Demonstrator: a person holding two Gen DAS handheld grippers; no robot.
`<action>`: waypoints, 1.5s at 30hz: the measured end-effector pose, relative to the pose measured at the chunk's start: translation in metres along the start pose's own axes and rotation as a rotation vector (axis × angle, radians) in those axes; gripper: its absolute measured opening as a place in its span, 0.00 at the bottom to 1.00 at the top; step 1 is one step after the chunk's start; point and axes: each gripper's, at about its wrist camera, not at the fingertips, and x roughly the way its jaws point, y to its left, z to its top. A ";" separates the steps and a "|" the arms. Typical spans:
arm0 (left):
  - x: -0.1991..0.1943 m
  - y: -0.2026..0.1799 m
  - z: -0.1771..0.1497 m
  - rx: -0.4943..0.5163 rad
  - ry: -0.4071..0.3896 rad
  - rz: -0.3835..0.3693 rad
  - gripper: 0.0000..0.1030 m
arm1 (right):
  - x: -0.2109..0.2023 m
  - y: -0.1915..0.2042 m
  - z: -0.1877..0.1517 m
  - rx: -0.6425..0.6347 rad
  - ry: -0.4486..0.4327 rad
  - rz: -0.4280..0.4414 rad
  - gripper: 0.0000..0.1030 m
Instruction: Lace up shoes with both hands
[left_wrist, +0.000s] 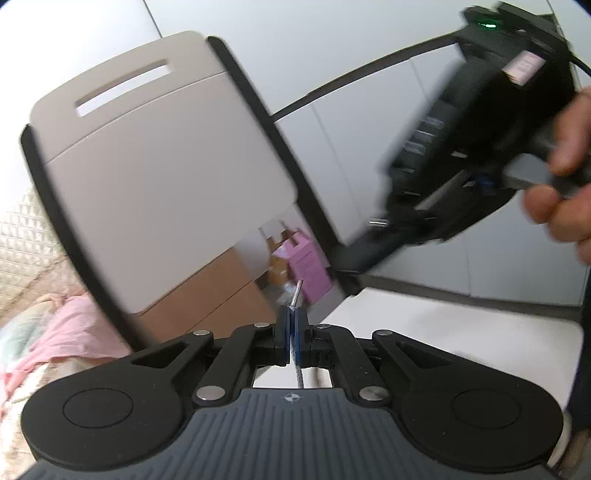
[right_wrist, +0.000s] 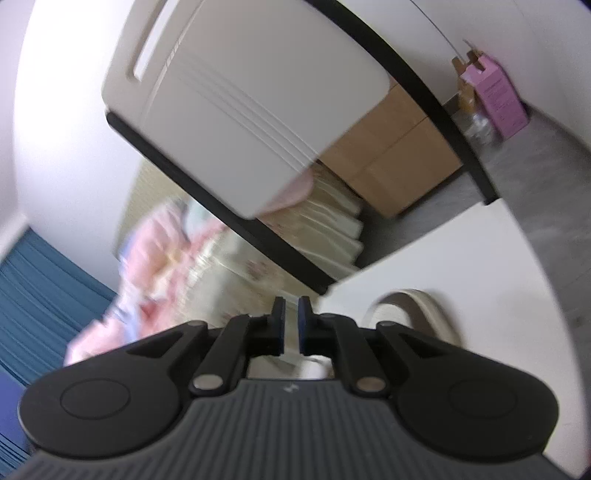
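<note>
Left tongs (left_wrist: 292, 332) pressed together on the lace (left_wrist: 297, 295): metal aglet pokes out just past the tips, grey cord runs back between the pads and drops below them toward the table (left_wrist: 461, 332). A grip that close to the tip keeps the aglet stiff and steerable, which is what threading an eyelet would want, judging by the task.

Right tongs (right_wrist: 291, 314) stand slightly apart, narrow gap, nothing between them. In the left wrist view the right tool body (left_wrist: 480, 129) sits up and to the right of the left tongs, blurred, with the person's hand (left_wrist: 569, 177) wrapped on its handle. The blur suggests it is in motion; direction can't be read from this.

Shoe: only a pale curved piece (right_wrist: 410, 314) shows just right of and beyond the right tongs, on the white table. It may be the shoe's collar or heel, but it is too blurred to be sure. No eyelets visible in either view, so I can't tell how much lacing is in place.

Both tools point up and away from the table, toward the chair back (left_wrist: 155, 177) and the cardboard box (right_wrist: 391, 155) behind it. Reads like the lace lifted clear to pull slack, or a reposition between eyelets; the frames fit either.

Risk: cord is thin and could slip through the pads under tension.
</note>
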 end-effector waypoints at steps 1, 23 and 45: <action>0.000 0.006 -0.001 0.005 0.008 0.001 0.03 | 0.001 0.004 -0.004 -0.053 0.018 -0.031 0.29; 0.005 -0.064 -0.049 0.415 0.145 -0.274 0.03 | 0.024 -0.018 -0.047 -0.141 0.182 -0.222 0.14; 0.033 -0.089 -0.041 0.364 0.246 -0.251 0.02 | 0.018 -0.040 -0.040 0.038 0.193 -0.131 0.14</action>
